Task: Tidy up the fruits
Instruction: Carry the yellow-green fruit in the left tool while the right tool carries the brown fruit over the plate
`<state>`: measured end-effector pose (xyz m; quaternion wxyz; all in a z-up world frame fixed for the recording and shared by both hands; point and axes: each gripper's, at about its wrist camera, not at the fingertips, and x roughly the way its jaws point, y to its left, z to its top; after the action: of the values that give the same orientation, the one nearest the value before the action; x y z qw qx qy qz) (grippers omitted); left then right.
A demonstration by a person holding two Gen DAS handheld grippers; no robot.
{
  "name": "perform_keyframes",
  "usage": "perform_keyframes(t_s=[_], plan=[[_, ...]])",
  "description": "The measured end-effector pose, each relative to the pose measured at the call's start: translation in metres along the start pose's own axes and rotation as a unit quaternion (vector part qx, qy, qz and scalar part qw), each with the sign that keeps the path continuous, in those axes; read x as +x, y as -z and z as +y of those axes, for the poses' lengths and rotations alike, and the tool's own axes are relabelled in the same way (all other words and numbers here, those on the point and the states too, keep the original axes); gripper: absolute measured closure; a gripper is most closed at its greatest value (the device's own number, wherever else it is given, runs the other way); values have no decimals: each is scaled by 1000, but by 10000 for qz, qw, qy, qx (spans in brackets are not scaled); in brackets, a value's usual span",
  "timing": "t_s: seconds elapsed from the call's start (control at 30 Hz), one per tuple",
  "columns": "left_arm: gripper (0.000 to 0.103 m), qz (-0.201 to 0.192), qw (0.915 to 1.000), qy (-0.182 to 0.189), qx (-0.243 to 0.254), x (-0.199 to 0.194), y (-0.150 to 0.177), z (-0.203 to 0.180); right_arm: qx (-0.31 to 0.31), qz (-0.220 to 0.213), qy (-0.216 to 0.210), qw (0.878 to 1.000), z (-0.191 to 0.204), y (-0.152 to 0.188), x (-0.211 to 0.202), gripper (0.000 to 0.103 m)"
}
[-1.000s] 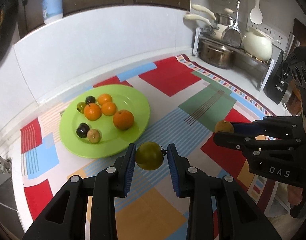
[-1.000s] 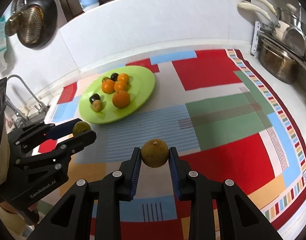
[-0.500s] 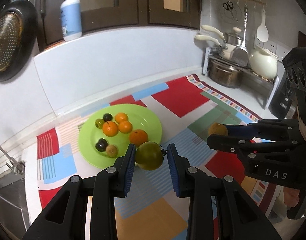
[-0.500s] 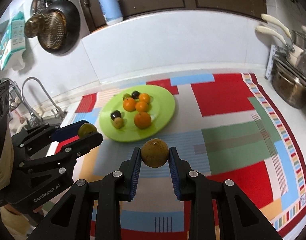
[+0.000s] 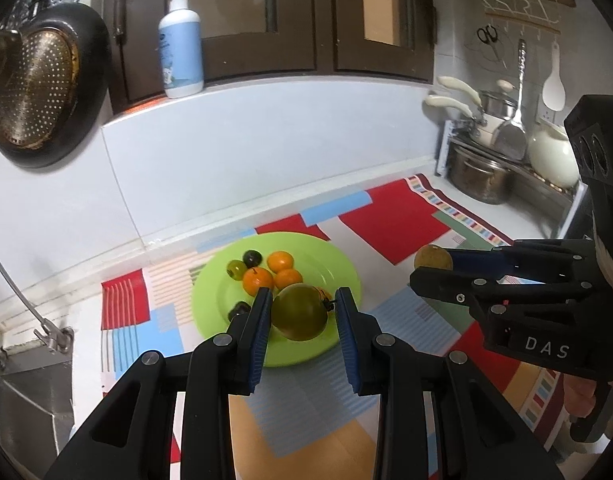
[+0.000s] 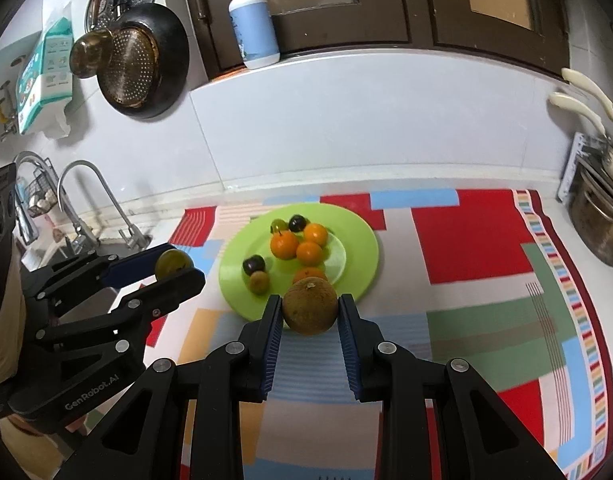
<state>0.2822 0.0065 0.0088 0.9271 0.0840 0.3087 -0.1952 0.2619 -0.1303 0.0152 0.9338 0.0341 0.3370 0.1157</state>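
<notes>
My left gripper is shut on a green plum-like fruit and holds it in the air over the near rim of the green plate. My right gripper is shut on a brown round fruit, held above the plate's near edge. The plate carries several oranges, dark plums and small green fruits. The right gripper shows in the left wrist view; the left gripper shows in the right wrist view.
A colourful patchwork mat covers the counter. A sink with a tap lies at the left. Pots and a rack stand at the right. A soap bottle stands on the ledge; a strainer pan hangs on the wall.
Both grippers have risen and pulled back from the counter with their fruits still held; the plate now looks smaller and farther, and more wall shows.
</notes>
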Motion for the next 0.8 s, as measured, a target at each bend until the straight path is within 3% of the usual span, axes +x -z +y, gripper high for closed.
perform_keyframes(t_s=[0.8], plan=[[71,86,9983,-425,-387,45,-22,40,-280,74,-148,9995,-3,-53,64,74]])
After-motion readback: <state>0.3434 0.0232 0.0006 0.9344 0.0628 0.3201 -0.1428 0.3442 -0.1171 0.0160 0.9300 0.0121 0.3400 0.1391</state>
